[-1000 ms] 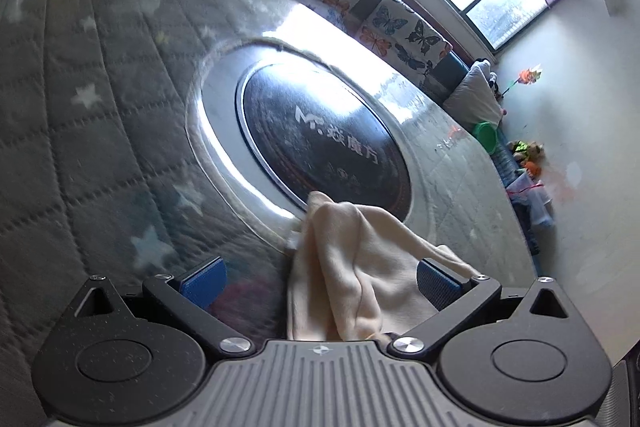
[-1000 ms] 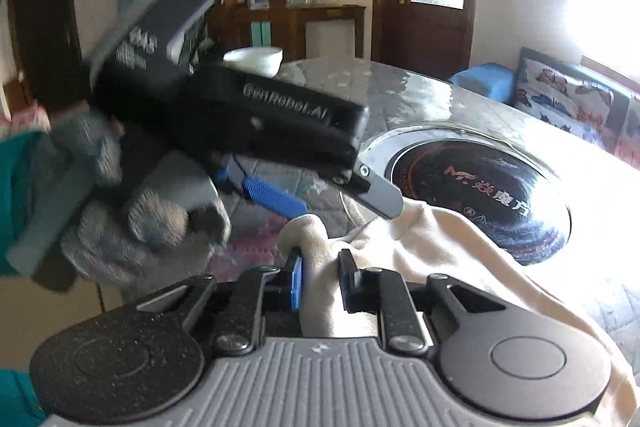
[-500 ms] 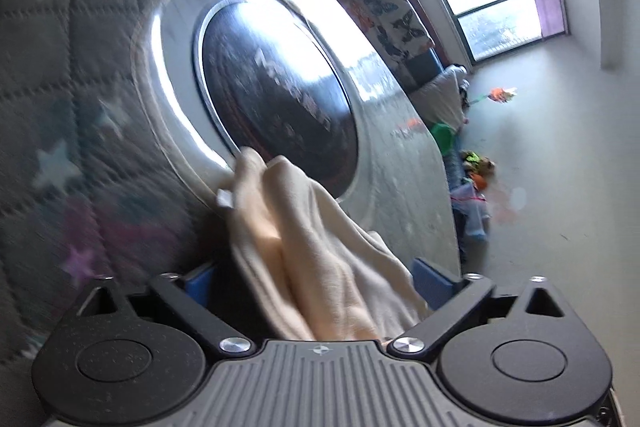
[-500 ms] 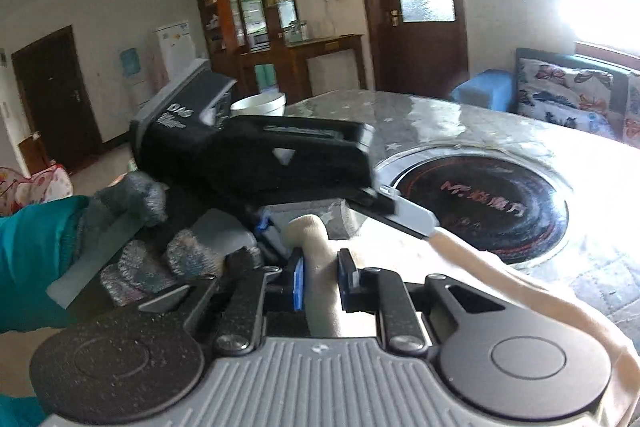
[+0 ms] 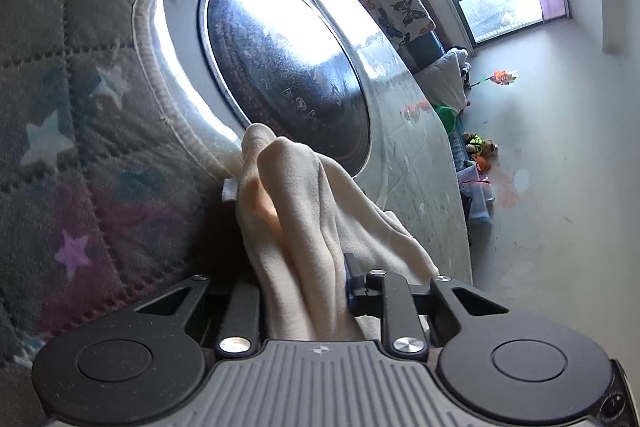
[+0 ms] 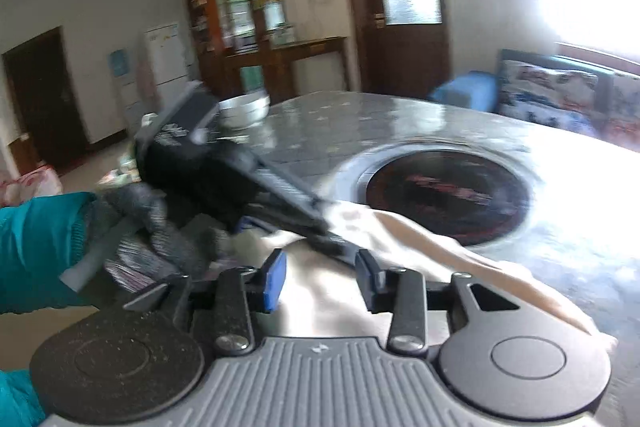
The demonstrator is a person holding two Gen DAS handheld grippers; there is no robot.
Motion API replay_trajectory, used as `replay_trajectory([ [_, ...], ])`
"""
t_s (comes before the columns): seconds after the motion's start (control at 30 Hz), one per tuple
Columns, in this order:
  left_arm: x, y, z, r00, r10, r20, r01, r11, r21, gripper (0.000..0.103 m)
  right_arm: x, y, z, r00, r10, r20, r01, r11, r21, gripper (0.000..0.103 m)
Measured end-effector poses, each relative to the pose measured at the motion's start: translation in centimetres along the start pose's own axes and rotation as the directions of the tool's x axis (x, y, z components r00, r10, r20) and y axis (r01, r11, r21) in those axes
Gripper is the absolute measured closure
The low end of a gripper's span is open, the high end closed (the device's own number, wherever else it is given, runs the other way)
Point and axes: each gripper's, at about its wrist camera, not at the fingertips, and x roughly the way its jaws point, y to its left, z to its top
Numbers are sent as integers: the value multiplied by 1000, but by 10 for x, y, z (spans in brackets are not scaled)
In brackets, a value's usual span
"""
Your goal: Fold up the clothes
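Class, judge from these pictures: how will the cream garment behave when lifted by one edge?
Probably floppy: the cream garment hangs in soft folds from the left gripper. Likely light, as it bunches easily. It may slide on the glossy table.

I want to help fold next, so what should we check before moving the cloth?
1. Left hand-held gripper pinching the cream cloth: ok, closed on a bunched fold.
2. Right hand-held gripper holding the cloth: not ok, jaws stand apart with cloth loose between them.
3. Cloth lying flat: not ok, it is bunched and lifted.
4. White bowl out of the way: ok, it is far across the table.
5. Rest of the cloth free of snags: cannot tell, it is hidden behind the grippers.
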Motion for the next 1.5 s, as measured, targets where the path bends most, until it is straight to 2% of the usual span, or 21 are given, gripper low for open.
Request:
replay_trajectory([
  [0.1, 1, -3, -2, 1000, 6, 5, -7, 1000, 8, 78, -17, -24, -7, 995, -95, 3, 95, 993, 75, 58],
  [0.23, 3, -6, -4, 1000, 11, 9, -11, 1000, 17, 78, -33, -64, -25, 968, -249, -30, 250, 949, 190, 54],
  [0.4, 6, -13, -7, 999, 29, 15, -30, 999, 44, 78, -26, -117, -48, 945, -319, -77, 325, 878, 350, 54],
  [0.53, 8, -17, -9, 999, 43, 18, -44, 997, 58, 78, -22, -137, -60, 948, -306, -83, 310, 838, 449, 54],
  [0.67, 8, -20, -10, 998, 54, 17, -55, 996, 75, 78, -19, -144, -66, 960, -274, -62, 269, 835, 480, 56],
  [0.73, 9, -22, -11, 998, 61, 19, -62, 994, 88, 78, -21, -144, -66, 967, -250, -54, 244, 835, 493, 68],
  [0.77, 9, -23, -11, 998, 66, 20, -68, 993, 95, 79, -23, -144, -67, 969, -244, -50, 235, 832, 502, 71],
  [0.83, 10, -27, -12, 996, 80, 23, -82, 990, 112, 80, -27, -145, -68, 972, -233, -39, 218, 826, 520, 84],
  [0.9, 10, -33, -13, 994, 109, 29, -112, 984, 135, 81, -31, -145, -68, 972, -236, -18, 208, 817, 538, 93],
  [1.0, 11, -46, -15, 990, 137, 41, -142, 972, 187, 83, -42, -146, -65, 971, -240, 21, 188, 808, 558, 94],
  [1.27, 27, -96, -8, 994, 105, 36, -111, 951, 289, 86, -72, -143, -48, 953, -286, 96, 195, 827, 527, 94],
  [1.5, 61, -130, 0, 997, 73, 7, -71, 940, 334, 86, -105, -158, -34, 918, -375, 131, 263, 820, 508, 94],
])
